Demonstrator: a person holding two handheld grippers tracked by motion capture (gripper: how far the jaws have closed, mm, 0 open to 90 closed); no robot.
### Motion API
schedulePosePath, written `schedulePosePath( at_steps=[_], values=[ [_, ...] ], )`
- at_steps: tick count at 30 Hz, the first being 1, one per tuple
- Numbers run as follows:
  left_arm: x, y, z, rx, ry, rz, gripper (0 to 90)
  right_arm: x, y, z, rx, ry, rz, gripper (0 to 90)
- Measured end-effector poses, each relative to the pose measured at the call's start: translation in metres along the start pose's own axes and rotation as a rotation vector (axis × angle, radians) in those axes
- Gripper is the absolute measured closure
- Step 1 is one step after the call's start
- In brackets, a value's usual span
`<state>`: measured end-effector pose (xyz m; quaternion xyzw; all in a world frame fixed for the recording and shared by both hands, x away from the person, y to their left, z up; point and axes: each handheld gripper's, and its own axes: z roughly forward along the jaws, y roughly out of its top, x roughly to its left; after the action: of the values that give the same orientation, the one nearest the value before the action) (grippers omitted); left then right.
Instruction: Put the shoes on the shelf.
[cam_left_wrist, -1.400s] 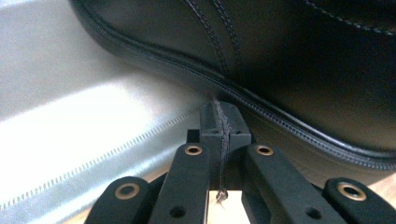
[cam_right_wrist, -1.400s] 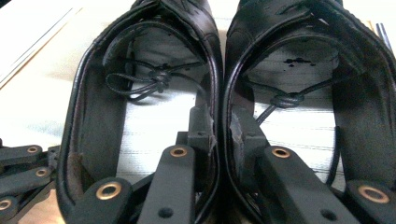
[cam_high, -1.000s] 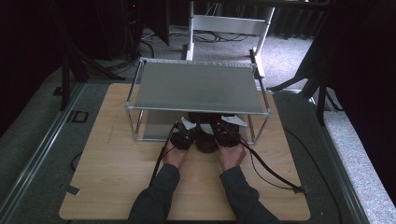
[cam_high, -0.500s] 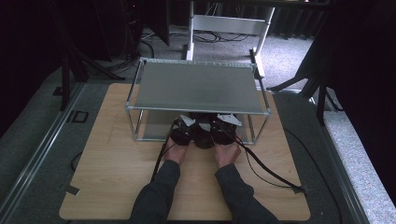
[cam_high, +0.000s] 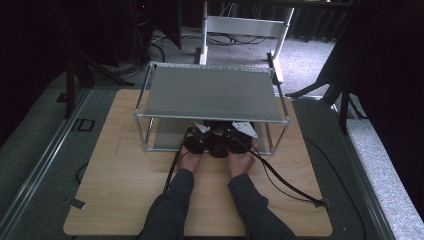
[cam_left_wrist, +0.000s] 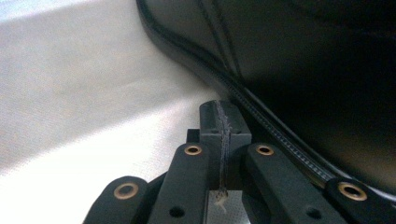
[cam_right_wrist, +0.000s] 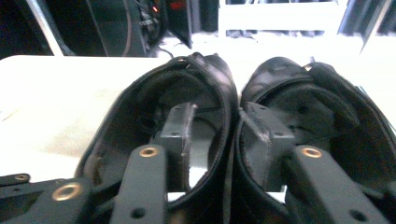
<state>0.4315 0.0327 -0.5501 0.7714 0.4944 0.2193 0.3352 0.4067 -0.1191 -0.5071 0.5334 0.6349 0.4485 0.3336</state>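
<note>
On the wooden table stands a metal rack, and both hands reach under its near edge. A pair of black shoes sits side by side on the lower shelf. The right gripper has one jaw inside each shoe, the touching inner walls between them; its jaws have just been opening and stand apart, no longer pinching the walls. The left gripper is fully closed on nothing, just left of a shoe's stitched edge.

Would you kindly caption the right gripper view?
Right gripper with one jaw inside each of two black shoes.
</note>
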Motion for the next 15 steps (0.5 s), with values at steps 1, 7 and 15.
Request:
schedulePosePath(
  at_steps=[1, 7, 15],
  values=[
    [0.0, 0.0, 0.001, 0.002, 0.004, -0.002, 89.8, 0.001, -0.001, 0.0, -0.011, 0.009, -0.009, 57.7],
    [0.005, 0.0, 0.0, 0.008, -0.009, -0.02, 82.5, 0.0, -0.001, -0.007, -0.028, 0.056, -0.002, 44.8],
    [0.011, -0.005, -0.018, -0.028, -0.068, -0.065, 71.1, -0.003, 0.002, -0.041, -0.082, 0.146, -0.119, 38.1]
  ],
)
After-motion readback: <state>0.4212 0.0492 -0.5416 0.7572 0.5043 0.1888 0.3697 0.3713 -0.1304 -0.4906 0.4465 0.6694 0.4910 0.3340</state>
